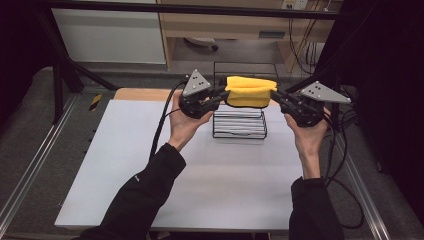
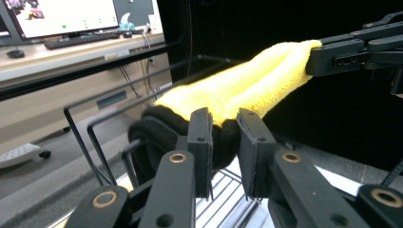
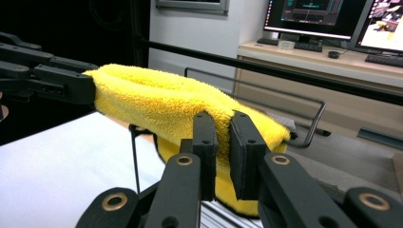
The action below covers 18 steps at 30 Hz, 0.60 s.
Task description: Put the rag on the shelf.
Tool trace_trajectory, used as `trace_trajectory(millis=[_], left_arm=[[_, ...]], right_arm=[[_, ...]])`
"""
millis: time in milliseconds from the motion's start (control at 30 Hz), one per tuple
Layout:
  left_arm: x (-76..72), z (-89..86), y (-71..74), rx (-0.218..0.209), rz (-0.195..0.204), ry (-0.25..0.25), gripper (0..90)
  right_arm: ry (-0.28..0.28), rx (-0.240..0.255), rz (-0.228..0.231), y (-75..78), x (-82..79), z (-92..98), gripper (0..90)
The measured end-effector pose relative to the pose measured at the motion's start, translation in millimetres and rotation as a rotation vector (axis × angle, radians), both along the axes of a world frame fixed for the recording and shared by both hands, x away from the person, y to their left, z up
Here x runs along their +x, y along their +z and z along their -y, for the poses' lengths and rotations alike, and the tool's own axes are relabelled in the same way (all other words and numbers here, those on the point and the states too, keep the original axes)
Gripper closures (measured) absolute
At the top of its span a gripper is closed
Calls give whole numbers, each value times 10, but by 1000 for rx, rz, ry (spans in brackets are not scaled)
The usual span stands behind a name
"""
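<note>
Around the wire rack (image 1: 239, 122) the table (image 1: 150, 170) is left bare on the near side and to both flanks, so passage is unhindered there. The space directly above the rack is blocked by the yellow towel (image 1: 250, 91), stretched between the left tool (image 1: 220, 95) and the right tool (image 1: 278, 97). Beyond the rack, passage is barred by a dark frame bar (image 1: 200, 9).

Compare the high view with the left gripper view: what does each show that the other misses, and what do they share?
High view alone: the person's forearms and hands, the whole white table, and the grey plates on top of both grippers.

Left gripper view alone: the towel's black edge bunched by the left gripper, and a monitor with a keyboard on a desk behind.

Both: the yellow towel stretched between the left gripper and the right gripper over the black wire rack.
</note>
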<state>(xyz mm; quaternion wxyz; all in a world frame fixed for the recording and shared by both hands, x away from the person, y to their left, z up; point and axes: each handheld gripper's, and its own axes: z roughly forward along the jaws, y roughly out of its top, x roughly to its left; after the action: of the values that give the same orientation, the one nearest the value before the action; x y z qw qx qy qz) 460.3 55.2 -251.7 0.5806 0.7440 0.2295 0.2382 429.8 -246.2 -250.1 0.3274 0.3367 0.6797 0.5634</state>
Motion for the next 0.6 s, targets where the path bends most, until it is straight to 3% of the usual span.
trace_trajectory(millis=[300,433,600], left_arm=[[-1,28,-150,36,-20,8,748],[1,35,-170,50,-11,14,750],[0,35,-189,62,-2,14,751]], right_arm=[[24,-1,-33,-194,-25,55,784],[36,4,-31,-170,-59,65,720],[71,48,-16,-57,-79,34,668]])
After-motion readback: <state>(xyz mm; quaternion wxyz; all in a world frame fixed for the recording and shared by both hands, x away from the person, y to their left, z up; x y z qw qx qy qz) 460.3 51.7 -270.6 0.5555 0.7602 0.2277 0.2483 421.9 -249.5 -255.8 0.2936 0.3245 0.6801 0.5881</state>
